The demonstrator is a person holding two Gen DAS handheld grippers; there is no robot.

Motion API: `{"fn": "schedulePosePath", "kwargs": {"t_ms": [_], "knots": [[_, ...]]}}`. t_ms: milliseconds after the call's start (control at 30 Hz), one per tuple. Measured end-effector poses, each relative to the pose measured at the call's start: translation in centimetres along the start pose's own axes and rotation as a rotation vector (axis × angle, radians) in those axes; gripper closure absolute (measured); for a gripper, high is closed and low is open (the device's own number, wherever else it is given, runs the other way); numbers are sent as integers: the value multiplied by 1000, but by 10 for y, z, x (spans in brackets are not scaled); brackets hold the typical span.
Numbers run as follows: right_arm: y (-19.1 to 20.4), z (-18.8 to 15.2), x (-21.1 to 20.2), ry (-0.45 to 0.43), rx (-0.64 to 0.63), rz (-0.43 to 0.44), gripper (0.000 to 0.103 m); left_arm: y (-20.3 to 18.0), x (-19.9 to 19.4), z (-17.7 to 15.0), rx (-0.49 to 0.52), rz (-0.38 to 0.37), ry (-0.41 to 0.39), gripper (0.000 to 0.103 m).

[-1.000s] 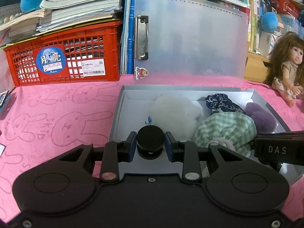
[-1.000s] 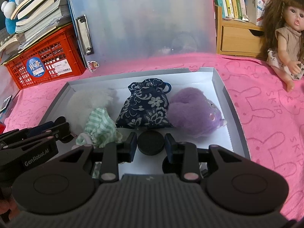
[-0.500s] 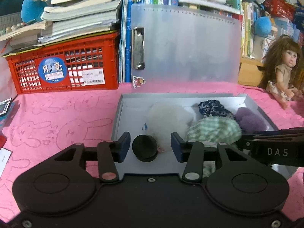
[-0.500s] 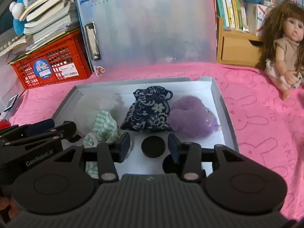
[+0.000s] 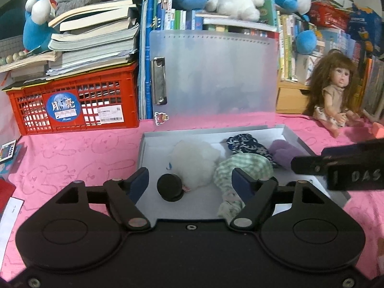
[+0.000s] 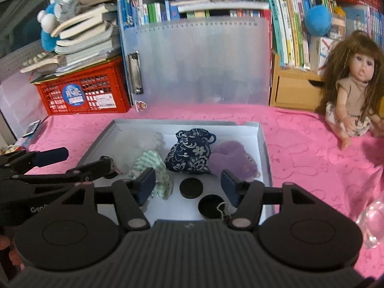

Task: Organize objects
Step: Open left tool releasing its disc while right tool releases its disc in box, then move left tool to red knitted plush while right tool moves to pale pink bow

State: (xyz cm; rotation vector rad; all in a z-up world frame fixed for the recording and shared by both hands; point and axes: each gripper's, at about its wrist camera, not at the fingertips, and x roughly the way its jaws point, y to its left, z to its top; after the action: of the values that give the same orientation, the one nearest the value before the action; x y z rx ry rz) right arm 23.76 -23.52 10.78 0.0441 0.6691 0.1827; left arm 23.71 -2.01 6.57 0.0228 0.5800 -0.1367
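Observation:
A shallow white box (image 5: 142,148) (image 6: 264,148) lies on the pink cloth. It holds a white fluffy toy (image 5: 194,165) (image 6: 141,144), a green checked cloth (image 5: 242,168) (image 6: 153,168), a navy floral pouch (image 5: 244,144) (image 6: 192,151) and a purple plush (image 5: 283,153) (image 6: 230,158). My left gripper (image 5: 190,182) hovers over the box's near edge, jaws opening; a black disc (image 5: 170,187) lies free on the floor between them. My right gripper (image 6: 188,186) is also opening above a black disc (image 6: 191,188), untouched. A second disc (image 6: 211,206) lies nearer.
A translucent clipboard (image 5: 216,74) stands behind the box, with a red crate (image 5: 72,103) of books to its left. A doll (image 6: 352,88) sits at the right by a wooden drawer (image 6: 295,88). A clear glass object (image 6: 372,223) stands at the near right.
Both grippers have spread their jaws away from the black discs they were close around, and both have lifted and drawn back from the box. The discs stay on the box floor.

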Motion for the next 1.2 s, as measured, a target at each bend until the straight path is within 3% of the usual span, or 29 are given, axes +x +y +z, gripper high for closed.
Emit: {"fn": "schedulePosePath", "kwargs": {"t_ms": [400,867,1200], "knots": [[-3,-14,-50,-49,-56,3,18,-5,-47,-24,3,-79,-21,23],[1,-75,-78,-77,-12,-57,17,-17,-95,-65,24,-138,-30,20],[2,-112,-87,-51,13,-93,16,-31,-114,-100,48,-161,-2,20]]}}
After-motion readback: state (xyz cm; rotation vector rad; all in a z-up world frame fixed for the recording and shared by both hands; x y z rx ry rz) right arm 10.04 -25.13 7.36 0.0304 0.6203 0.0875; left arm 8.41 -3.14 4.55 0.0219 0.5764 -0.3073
